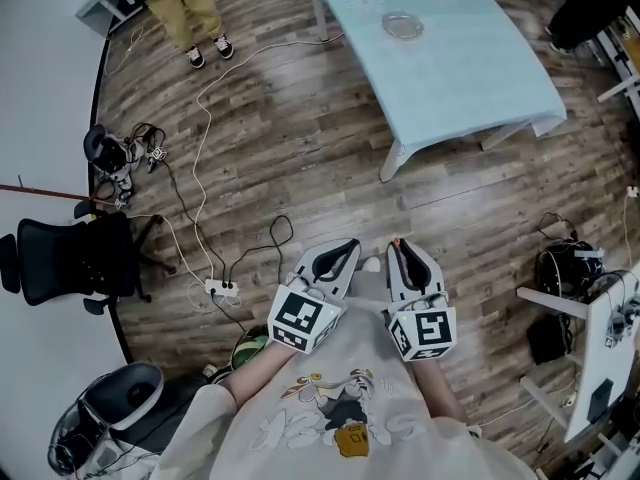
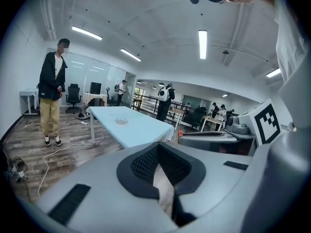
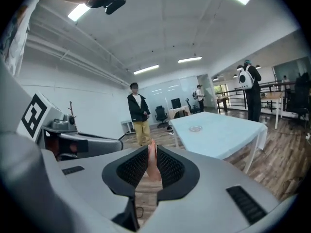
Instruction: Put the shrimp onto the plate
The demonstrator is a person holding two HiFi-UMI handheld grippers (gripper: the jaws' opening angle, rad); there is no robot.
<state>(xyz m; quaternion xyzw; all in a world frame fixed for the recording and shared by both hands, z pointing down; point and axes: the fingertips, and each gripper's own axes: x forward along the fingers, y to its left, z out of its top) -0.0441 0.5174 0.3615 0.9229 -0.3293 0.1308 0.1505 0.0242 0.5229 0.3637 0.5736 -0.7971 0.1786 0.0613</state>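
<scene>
A pale pink shrimp (image 3: pixel 152 166) stands pinched between the jaws of my right gripper (image 3: pixel 151 150), which is shut on it; its orange tip (image 1: pixel 395 240) pokes out in the head view. My left gripper (image 1: pixel 345 250) is held beside the right one, shut with nothing in it (image 2: pixel 160 171). Both grippers hang close to my body above the wooden floor, well short of the table. The clear glass plate (image 1: pixel 402 25) lies on the light blue table (image 1: pixel 470 78) far ahead, and it also shows in both gripper views (image 2: pixel 121 121) (image 3: pixel 195 128).
A person in tan trousers (image 1: pixel 190 8) stands beyond the table's left end. Cables (image 1: pixel 200 158) and a power strip (image 1: pixel 222 288) lie on the floor to my left, near a black office chair (image 1: pixel 70 258). A white shelf (image 1: pixel 595 338) and a dark bag (image 1: pixel 565 268) are at the right.
</scene>
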